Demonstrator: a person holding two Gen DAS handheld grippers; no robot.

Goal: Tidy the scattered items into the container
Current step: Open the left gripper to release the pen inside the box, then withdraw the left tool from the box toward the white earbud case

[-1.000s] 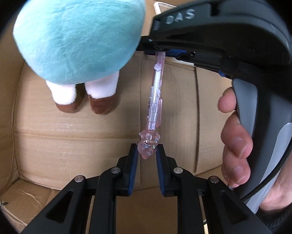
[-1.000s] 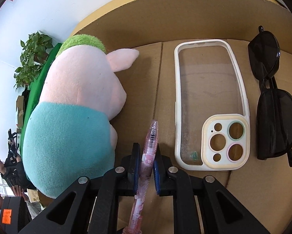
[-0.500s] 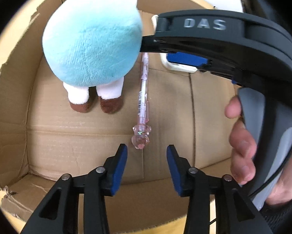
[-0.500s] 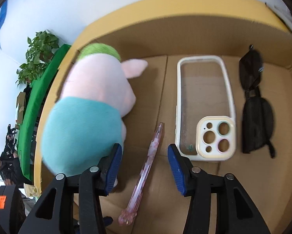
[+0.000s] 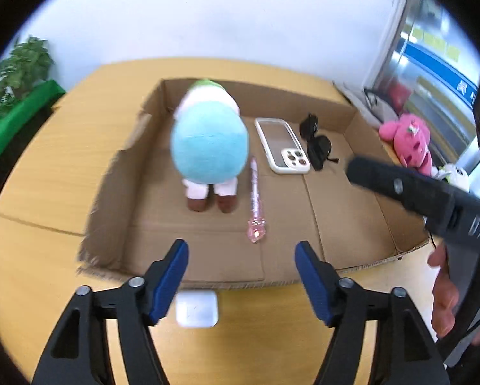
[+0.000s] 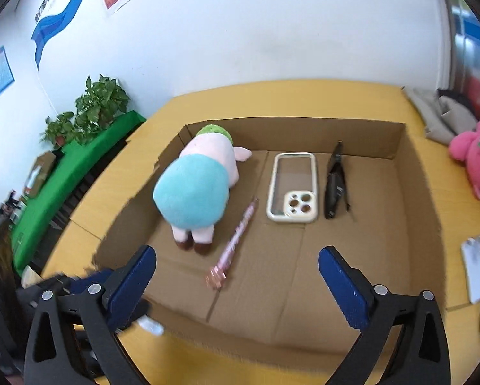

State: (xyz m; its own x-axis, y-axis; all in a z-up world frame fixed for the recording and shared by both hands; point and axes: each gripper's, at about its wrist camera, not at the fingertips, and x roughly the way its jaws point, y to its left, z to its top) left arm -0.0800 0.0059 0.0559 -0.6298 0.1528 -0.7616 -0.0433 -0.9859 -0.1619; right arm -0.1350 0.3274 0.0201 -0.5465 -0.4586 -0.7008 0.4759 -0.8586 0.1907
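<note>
A shallow cardboard box [image 5: 345, 211] [image 6: 288, 134] lies on the yellow table. On its floor are a plush pig [image 5: 207, 147] [image 6: 195, 192] in a teal top, a pink pen [image 5: 256, 205] [image 6: 236, 240], a cream phone case [image 5: 283, 146] [image 6: 292, 187] and black sunglasses [image 5: 317, 142] [image 6: 334, 183]. My left gripper [image 5: 242, 250] hangs over the box's near edge, its jaws opening, nothing between them. My right gripper [image 6: 238, 255] is raised above the near part of the box, jaws opening wide and empty. A white earbud case [image 5: 196, 312] sits on the table outside the box, under the left gripper.
A pink plush toy [image 6: 477, 157] [image 5: 406, 134] and grey cloth [image 6: 445, 115] lie on the table right of the box. A white device with a cable [image 6: 477, 269] sits at the right edge. Potted plants [image 6: 95, 106] stand on a green surface at left.
Both grippers let go of the pink pen, which now lies in the box beside the pig. Both opened and pulled up and back, so the whole box shows.
</note>
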